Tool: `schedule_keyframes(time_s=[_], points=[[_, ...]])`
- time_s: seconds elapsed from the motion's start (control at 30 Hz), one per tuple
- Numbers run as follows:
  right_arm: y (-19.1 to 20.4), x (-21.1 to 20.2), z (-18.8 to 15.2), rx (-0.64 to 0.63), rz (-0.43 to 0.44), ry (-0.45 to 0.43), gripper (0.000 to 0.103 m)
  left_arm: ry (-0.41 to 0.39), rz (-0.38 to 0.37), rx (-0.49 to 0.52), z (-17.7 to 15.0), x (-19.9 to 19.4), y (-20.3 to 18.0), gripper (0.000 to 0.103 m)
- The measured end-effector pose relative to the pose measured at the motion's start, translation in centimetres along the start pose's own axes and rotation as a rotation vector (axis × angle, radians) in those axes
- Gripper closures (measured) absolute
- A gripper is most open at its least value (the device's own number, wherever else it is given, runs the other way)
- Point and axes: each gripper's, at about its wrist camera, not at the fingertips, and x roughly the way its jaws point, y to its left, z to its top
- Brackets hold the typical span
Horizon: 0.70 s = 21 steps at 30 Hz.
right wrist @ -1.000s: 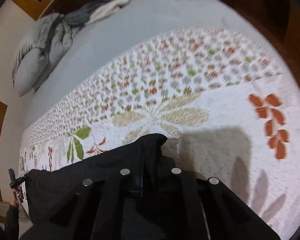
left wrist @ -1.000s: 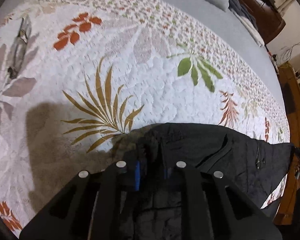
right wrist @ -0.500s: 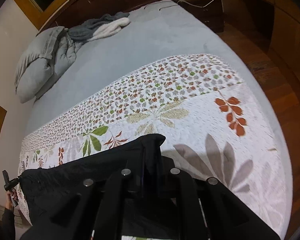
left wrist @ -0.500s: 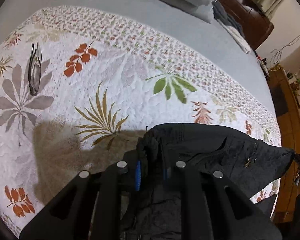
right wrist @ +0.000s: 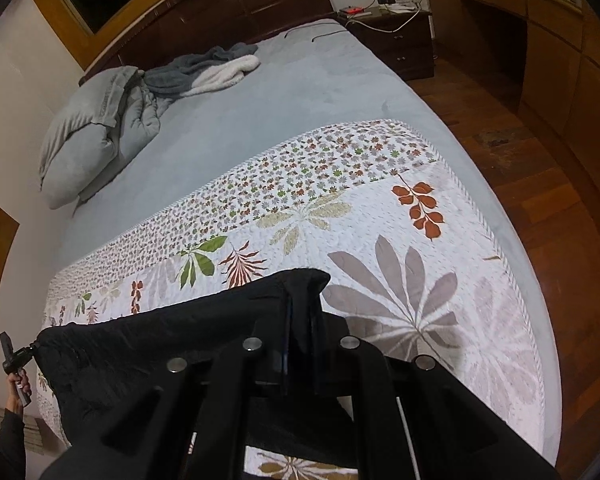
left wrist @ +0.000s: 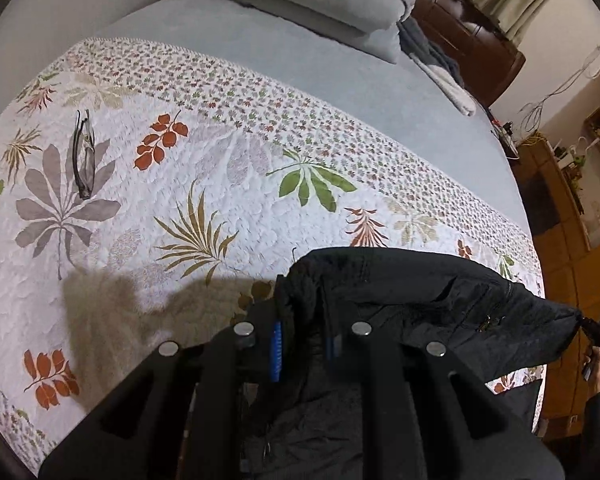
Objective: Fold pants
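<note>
Black pants [left wrist: 420, 296] hang stretched between my two grippers above a leaf-patterned quilt [left wrist: 180, 168]. My left gripper [left wrist: 302, 344] is shut on one corner of the waistband, which bunches up between its fingers. My right gripper [right wrist: 300, 344] is shut on the other corner of the pants [right wrist: 160, 328]. In the left wrist view the right gripper [left wrist: 596, 328] shows at the far right end of the cloth. In the right wrist view the left gripper [right wrist: 12, 356] shows at the far left end. The lower part of the pants is hidden below both grippers.
The quilt [right wrist: 380, 240] covers the near part of a grey-blue bed [right wrist: 280, 100]. Folded glasses [left wrist: 82, 156] lie on the quilt at the left. A grey pillow [right wrist: 84, 140] and a grey and white blanket [right wrist: 208, 72] lie near the dark headboard. Wooden floor [right wrist: 540, 180] and a nightstand [right wrist: 392, 36] are on the right.
Both grippers have risen and pulled back from the bed with the pants still held. More of the bed, pillow and room has come into view.
</note>
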Motion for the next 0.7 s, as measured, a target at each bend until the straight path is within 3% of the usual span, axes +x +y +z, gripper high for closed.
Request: schedule_keyframes(time_s=[0.7], points=[[-2.7, -7.5, -8.3, 0.035, -0.003, -0.05, 0.096, -0.054, -0.025, 0.04, -5.5, -8.3, -1.9, 0.089]])
